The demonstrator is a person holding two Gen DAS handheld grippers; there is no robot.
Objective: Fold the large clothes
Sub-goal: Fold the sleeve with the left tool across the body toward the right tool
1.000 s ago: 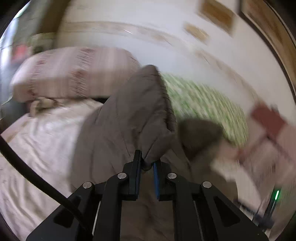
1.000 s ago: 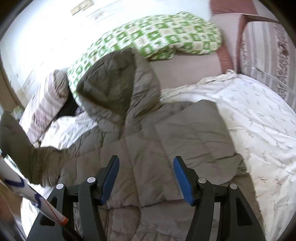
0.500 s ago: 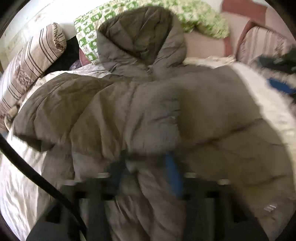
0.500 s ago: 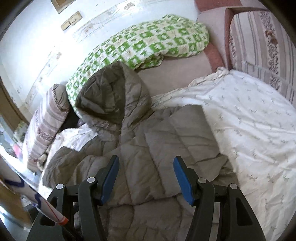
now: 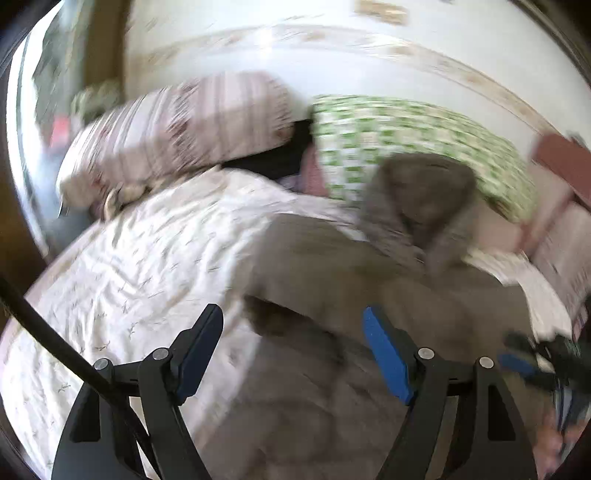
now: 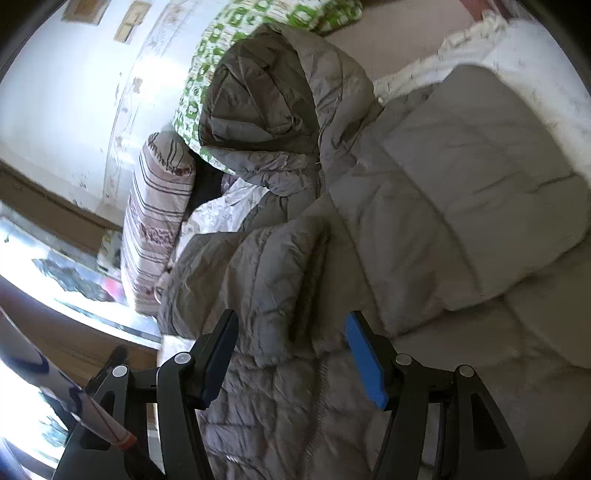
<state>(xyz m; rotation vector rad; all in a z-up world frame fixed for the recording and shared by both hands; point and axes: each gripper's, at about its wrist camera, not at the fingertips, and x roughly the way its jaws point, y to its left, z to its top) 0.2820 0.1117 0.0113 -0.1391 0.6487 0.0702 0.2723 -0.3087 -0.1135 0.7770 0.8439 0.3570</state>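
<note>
Left wrist view, blurred: white sheet (image 5: 122,266) at left, striped pillow (image 5: 177,125) upper left, green checked quilt (image 5: 406,136) upper right. Left gripper (image 5: 291,339) wide open, nothing btwn fingers, over grey puffer jacket (image 5: 332,280) at centre/lower right. Right wrist view: striped pillow (image 6: 155,221) at left, jacket (image 6: 424,192) fills centre & right, hood (image 6: 266,103) at top. Right gripper (image 6: 291,350) open above jacket, holding nothing.

We are in a home bedroom: a bed with a wrinkled white printed sheet (image 5: 140,258), a striped pillow (image 5: 177,125) and a green-and-white checked pillow (image 5: 406,129) against a white wall (image 5: 258,44) hung with small framed pictures (image 6: 81,9)
</note>
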